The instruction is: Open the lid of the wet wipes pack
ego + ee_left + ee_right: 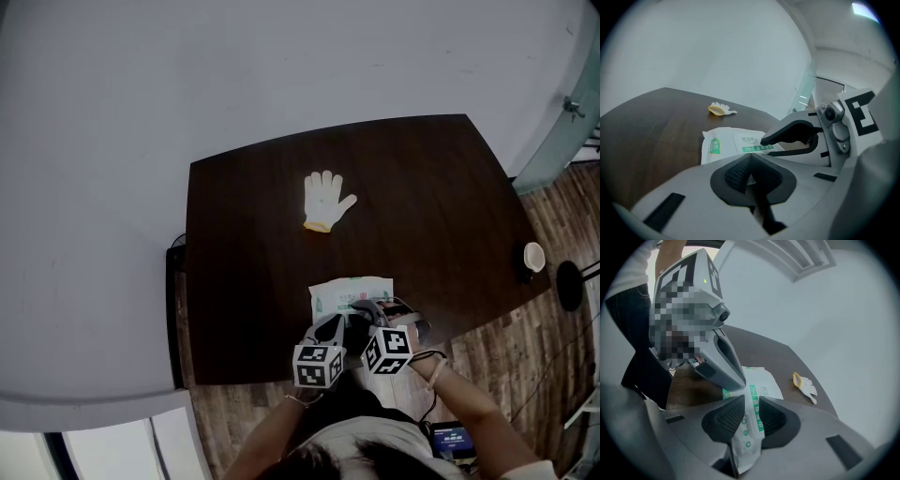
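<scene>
The wet wipes pack (352, 292), white with green print, lies near the table's front edge. My left gripper (339, 324) is at its near edge. In the left gripper view the pads (736, 174) are closed together with a pale sliver of the pack's edge between them, and the pack (723, 143) stretches ahead. My right gripper (371, 315) is over the pack's right part. In the right gripper view its jaws (751, 416) stand apart, and the peeled white lid flap (749, 427) runs up loosely between them, print facing the camera. The pack (761, 380) lies beyond.
A white glove (328, 199) with a yellow cuff lies at the table's middle. A small pale cup (532, 255) stands at the right edge of the dark table (244, 281). A black stand (567, 285) is on the wooden floor to the right.
</scene>
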The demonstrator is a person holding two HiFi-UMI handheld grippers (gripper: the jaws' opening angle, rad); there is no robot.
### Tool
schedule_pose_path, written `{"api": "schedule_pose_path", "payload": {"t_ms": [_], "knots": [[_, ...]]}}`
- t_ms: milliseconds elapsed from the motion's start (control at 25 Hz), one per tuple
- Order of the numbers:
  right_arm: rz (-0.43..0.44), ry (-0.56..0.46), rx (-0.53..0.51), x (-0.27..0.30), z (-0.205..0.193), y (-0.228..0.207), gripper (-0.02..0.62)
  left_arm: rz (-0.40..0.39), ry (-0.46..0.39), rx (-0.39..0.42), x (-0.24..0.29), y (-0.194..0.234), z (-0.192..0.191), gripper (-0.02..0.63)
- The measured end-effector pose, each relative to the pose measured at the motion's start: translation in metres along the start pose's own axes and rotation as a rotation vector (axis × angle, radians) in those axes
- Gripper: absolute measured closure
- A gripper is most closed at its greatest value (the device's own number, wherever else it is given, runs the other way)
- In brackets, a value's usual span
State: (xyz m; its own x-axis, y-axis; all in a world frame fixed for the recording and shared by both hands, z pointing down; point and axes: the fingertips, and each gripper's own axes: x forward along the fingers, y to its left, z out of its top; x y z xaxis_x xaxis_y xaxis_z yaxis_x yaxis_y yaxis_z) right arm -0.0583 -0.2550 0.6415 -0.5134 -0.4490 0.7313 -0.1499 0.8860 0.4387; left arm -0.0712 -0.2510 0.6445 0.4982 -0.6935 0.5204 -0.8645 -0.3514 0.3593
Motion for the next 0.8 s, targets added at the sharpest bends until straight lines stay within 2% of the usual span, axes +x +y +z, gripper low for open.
{"api": "schedule_pose_path", "payload": {"t_ms": [80,160,200,280,400,720,800], "knots": [[0.010,0.001,0.001,0.001,0.000,0.002,0.502,0.001,0.001,-0.003,0.000,0.001,-0.001,0.588],[-0.031,0.028,-0.007,0.000,-0.004,-0.004,0.525,0.008,0.003,0.002,-0.001,0.000,-0.002,0.588],[-0.075,0.055,-0.011,-0.001,-0.010,-0.013,0.591,0.011,0.003,0.006,-0.001,0.000,-0.002,0.588],[-0.111,0.076,0.021,-0.003,-0.021,-0.031,0.591,0.014,-0.003,0.009,-0.001,0.000,-0.002,0.588],[-0.070,0.037,0.101,-0.009,-0.022,-0.040,0.589,0.013,-0.008,0.002,-0.001,0.000,-0.003,0.588],[-0.034,-0.019,0.148,-0.010,-0.009,-0.021,0.586,0.012,-0.005,-0.007,-0.001,0.000,-0.003,0.588],[-0.015,-0.029,0.159,-0.011,-0.006,-0.017,0.557,0.014,-0.007,-0.008,-0.001,0.000,-0.004,0.588]]}}
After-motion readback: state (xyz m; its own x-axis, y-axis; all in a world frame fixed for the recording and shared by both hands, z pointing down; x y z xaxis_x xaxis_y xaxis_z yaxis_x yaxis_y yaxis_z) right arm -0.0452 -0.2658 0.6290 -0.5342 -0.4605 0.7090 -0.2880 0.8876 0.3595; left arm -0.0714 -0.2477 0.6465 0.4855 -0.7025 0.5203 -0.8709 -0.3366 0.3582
